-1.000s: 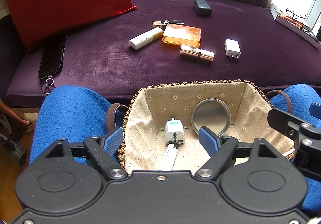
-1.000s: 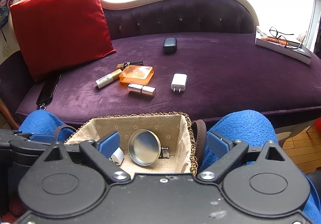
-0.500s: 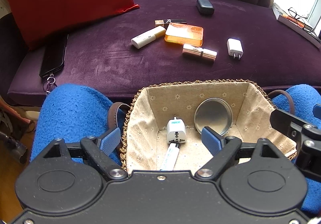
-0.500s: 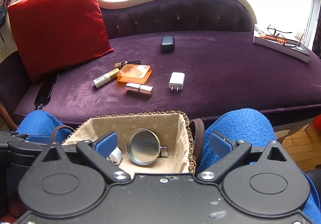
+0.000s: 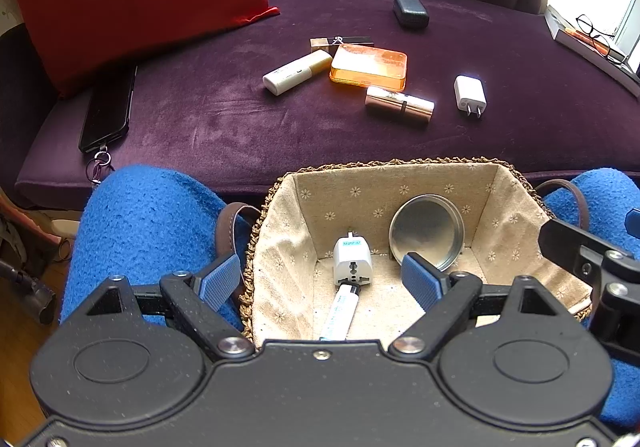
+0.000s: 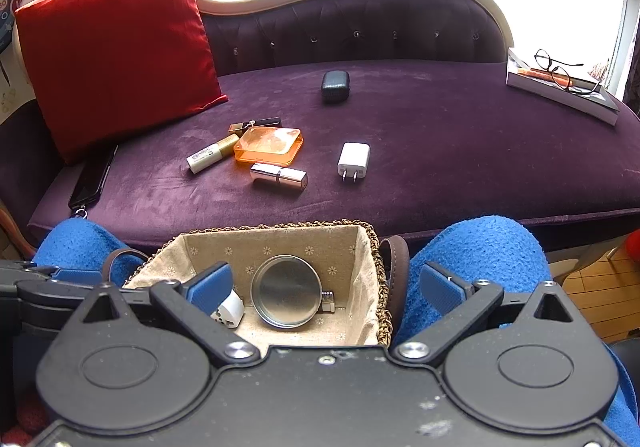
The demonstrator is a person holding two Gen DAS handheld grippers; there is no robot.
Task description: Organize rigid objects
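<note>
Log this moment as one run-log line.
left gripper: open, empty | right gripper: open, empty | basket: travel adapter, round tin, tube | sofa: charger, orange case, lipstick

Left tool [image 5: 322, 278], right tool [image 6: 326, 287]: agape.

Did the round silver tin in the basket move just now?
No. The round silver tin leans against the same back wall of the basket, right of the white travel adapter, as before. Only the camera view shifted slightly.
</note>
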